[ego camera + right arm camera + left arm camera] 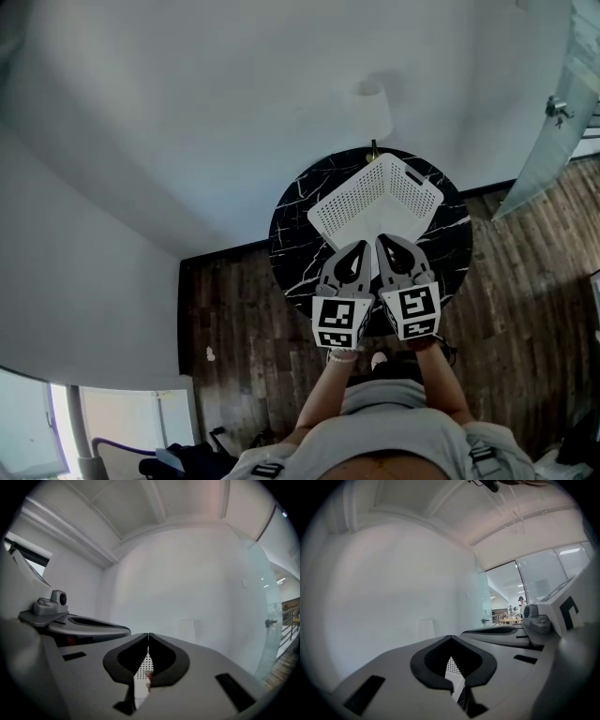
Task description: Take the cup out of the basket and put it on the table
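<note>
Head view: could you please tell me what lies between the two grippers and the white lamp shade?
The white perforated basket, standing on the black marble table; the head view shows it.

Diffuse daylight, moderately bright. The pale wall (187,122) appears washed out, and the dark tabletop (295,216) holds strong contrast. Fisheye curvature bends all edges. Black vignetting rings both gripper views. Glazing (543,583) is overexposed, and the nearest surfaces are blurred.

Marble tbl (292,236) w/ white basket (418,193).
</note>
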Motion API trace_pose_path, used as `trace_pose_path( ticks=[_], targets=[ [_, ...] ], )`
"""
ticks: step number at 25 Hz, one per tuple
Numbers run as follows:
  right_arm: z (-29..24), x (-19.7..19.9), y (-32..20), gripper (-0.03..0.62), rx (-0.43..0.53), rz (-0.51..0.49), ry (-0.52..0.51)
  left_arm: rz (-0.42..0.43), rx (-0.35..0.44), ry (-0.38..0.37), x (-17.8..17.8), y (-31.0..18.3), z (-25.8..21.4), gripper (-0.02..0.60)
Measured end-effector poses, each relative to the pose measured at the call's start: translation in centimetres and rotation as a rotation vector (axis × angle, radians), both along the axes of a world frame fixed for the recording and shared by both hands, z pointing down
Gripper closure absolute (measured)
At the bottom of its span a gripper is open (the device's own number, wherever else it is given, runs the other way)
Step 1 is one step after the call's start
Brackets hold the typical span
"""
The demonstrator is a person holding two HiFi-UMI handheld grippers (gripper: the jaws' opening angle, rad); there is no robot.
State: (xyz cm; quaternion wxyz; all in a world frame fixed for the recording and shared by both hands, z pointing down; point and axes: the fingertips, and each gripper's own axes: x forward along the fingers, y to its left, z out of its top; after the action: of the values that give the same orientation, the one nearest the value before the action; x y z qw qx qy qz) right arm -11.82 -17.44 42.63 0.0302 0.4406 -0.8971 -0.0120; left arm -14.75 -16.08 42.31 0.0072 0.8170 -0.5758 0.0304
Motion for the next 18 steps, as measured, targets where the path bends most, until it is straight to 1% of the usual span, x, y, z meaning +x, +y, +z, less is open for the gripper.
trace_pose_path(
  ticks=[3, 6, 11, 18],
  targets=[
    [0.2, -0.1, -0.1, 0.583, 0.000, 0.009, 0.004, -0.001, -0.008, -0.004, -0.4, 0.2, 0.2, 0.575],
    [0.3, -0.8, 0.0, 0.583, -0.012, -0.007, -0.002, -0.006, -0.013, -0.002, -0.7, 0.2, 0.2, 0.575],
    [0.4, -1.6, -0.3, 0.583, -0.006, -0.032, 0.006, -0.025, -0.012, -0.005, -1.3, -0.2, 0.2, 0.575],
    [0.4, -2.4, -1.6, 0.583, -0.013, -0.058, 0.015, -0.044, -0.018, -0.002, -2.0, -1.5, 0.6, 0.575]
  ],
)
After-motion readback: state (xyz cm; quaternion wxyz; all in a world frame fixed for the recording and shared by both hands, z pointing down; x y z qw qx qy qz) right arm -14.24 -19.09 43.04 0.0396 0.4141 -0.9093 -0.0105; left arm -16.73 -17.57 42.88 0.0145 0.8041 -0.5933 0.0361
